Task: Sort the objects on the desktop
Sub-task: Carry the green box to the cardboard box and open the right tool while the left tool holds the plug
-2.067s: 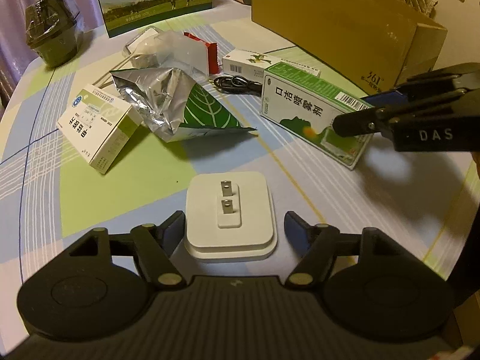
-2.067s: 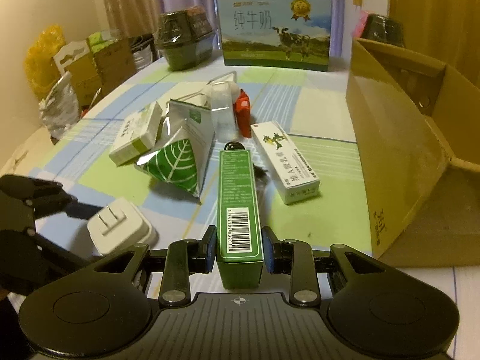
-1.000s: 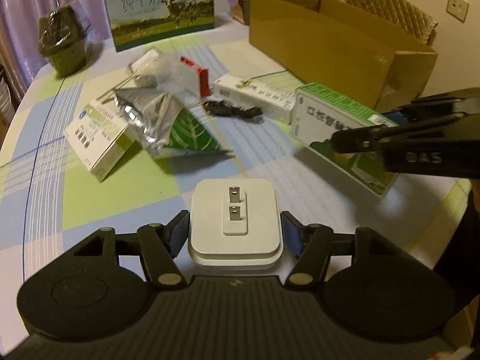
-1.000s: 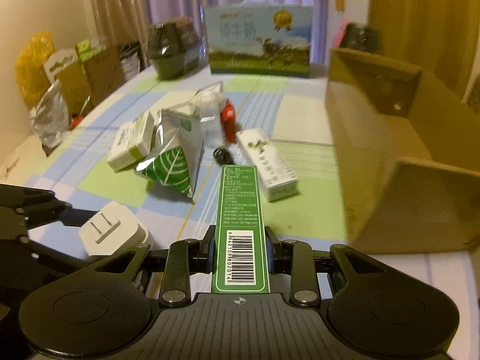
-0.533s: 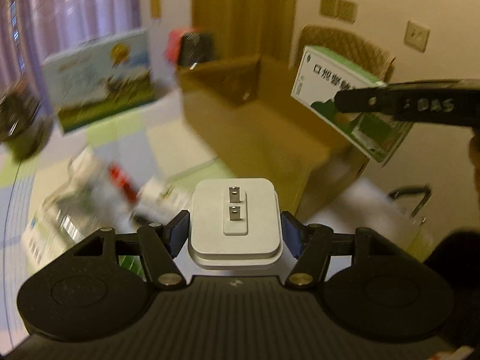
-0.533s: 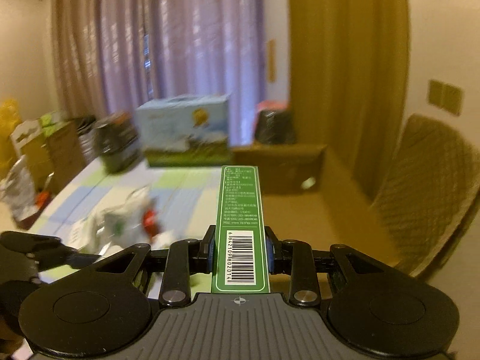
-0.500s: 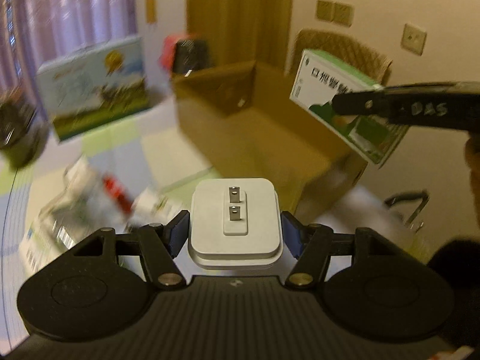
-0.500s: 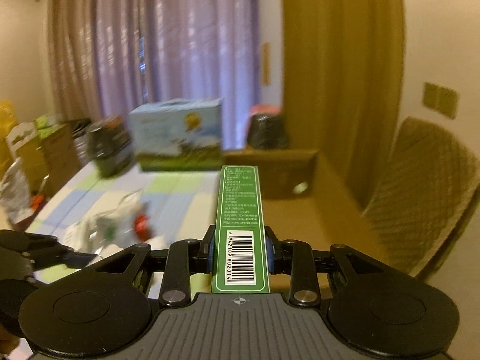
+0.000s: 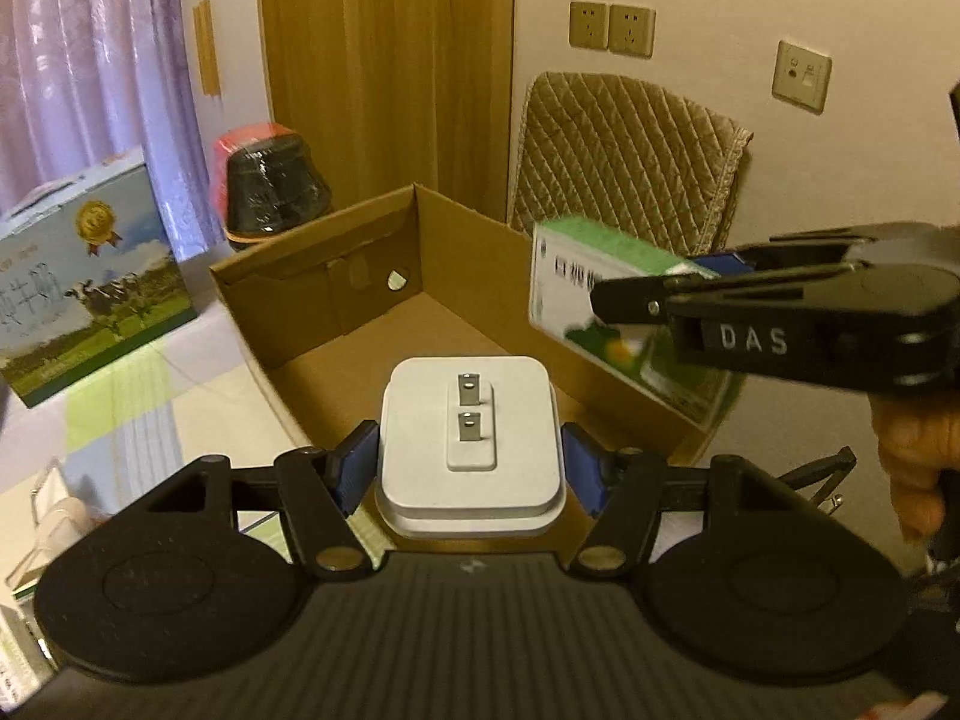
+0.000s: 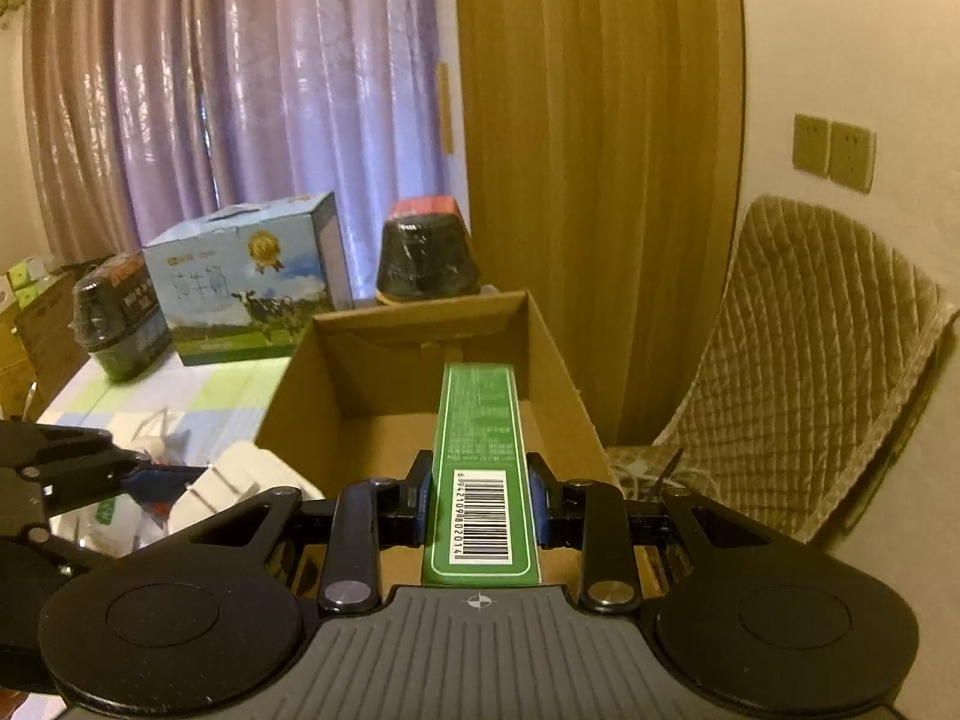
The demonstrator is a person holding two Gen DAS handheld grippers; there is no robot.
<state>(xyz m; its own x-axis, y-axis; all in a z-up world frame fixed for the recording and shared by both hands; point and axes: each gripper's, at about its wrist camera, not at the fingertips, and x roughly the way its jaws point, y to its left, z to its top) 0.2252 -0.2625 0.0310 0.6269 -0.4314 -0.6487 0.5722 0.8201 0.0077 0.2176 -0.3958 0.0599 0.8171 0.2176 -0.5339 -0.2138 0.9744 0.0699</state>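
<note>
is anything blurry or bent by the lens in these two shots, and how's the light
Left wrist view: warm, dim yellow light; the green box in the right gripper is motion-smeared, the white charger sharp. Right wrist view: the same cast; the curtain and chair bow with the fisheye, and the barcode on the green box is crisp.
</note>
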